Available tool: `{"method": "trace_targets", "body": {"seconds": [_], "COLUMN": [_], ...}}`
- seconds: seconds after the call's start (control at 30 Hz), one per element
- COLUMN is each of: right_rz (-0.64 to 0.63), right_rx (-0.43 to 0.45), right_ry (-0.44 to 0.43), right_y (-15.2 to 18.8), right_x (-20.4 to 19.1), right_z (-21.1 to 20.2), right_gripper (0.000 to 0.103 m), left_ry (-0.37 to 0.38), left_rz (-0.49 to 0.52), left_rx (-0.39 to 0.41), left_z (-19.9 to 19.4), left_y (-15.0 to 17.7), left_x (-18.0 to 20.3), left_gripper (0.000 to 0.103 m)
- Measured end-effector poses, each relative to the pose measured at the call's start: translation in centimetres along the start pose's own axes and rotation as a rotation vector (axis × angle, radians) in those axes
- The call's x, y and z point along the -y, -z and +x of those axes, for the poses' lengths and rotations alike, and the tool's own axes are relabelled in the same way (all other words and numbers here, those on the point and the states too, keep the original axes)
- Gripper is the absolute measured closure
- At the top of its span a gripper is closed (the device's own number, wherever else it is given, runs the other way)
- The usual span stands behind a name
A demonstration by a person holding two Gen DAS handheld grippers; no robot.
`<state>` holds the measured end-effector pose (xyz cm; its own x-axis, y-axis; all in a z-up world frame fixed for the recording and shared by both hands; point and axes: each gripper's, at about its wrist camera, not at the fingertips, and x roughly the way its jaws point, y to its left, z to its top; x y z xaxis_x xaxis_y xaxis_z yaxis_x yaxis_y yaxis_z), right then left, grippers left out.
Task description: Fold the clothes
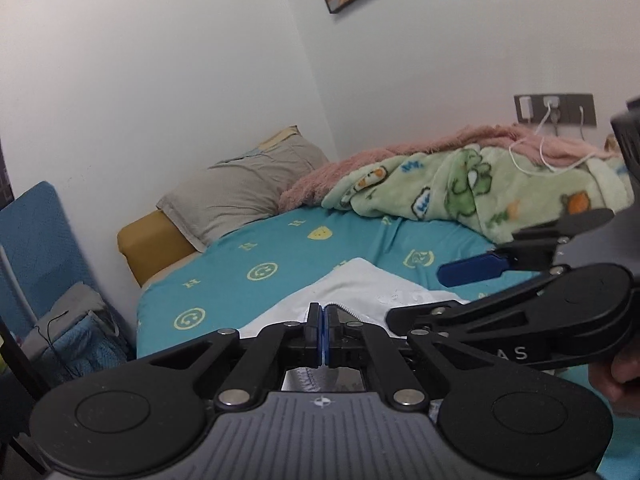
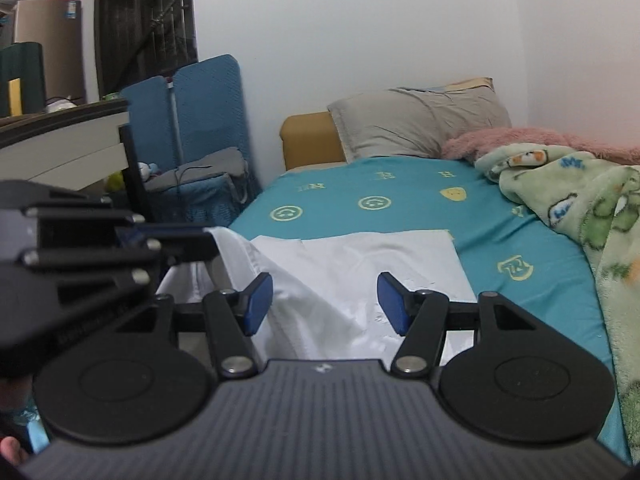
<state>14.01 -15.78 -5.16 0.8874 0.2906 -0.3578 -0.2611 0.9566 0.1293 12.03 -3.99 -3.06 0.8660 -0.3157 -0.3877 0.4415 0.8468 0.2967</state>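
A green cartoon blanket [image 2: 572, 200] and pink throw [image 2: 532, 138] crowd the bed's [image 2: 520, 236] far side by a grey pillow [image 2: 420, 124], while the white garment [image 2: 360, 264] lies at the near edge, pinched by the left tool [image 1: 323, 334], the right tool [image 2: 325, 304] spread above it

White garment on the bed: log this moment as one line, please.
stage: fold underway | left gripper: shut on white garment edge | right gripper: open above garment | surface: teal bedsheet
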Motion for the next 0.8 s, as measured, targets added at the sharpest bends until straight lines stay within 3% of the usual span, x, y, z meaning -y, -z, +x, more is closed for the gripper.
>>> {"method": "trace_targets", "body": {"seconds": [0.17,0.27,0.4,0.53,0.67,0.8], "right_rz": [-0.046,-0.144,-0.235,0.018,0.272,0.425], "right_rx": [-0.007,-0.024,-0.116,-0.128,-0.141,-0.228], "right_ry": [-0.053,-0.079,0.041,0.178,0.310,0.280], "right_y": [0.3,1.1,2.4,1.8,1.2,1.8], "right_x": [-1.0,-2.7,-4.4,-0.2,4.1,6.4], "right_z": [-1.2,-1.4,1.0,0.5,-0.1,-1.0], "right_gripper": [0.043,0.043,0.043,0.043,0.042,0.039], "left_ry": [0.034,0.069,0.074,0.071,0.064,0.070], "left_rz": [-0.120,-0.209,-0.289,-0.346,-0.341,-0.370], "left_rx": [0.008,0.008,0.005,-0.006,0.012,0.044], "left_z": [-1.3,-1.8,-1.8,-1.4,-1.3,-1.5], "left_y": [-0.2,0.0,0.5,1.0,1.0,0.6], "left_x": [-1.6,-2.7,-3.7,-4.3,-3.5,-3.0], "left_gripper": [0.102,0.102,0.102,0.102,0.102,0.102]}}
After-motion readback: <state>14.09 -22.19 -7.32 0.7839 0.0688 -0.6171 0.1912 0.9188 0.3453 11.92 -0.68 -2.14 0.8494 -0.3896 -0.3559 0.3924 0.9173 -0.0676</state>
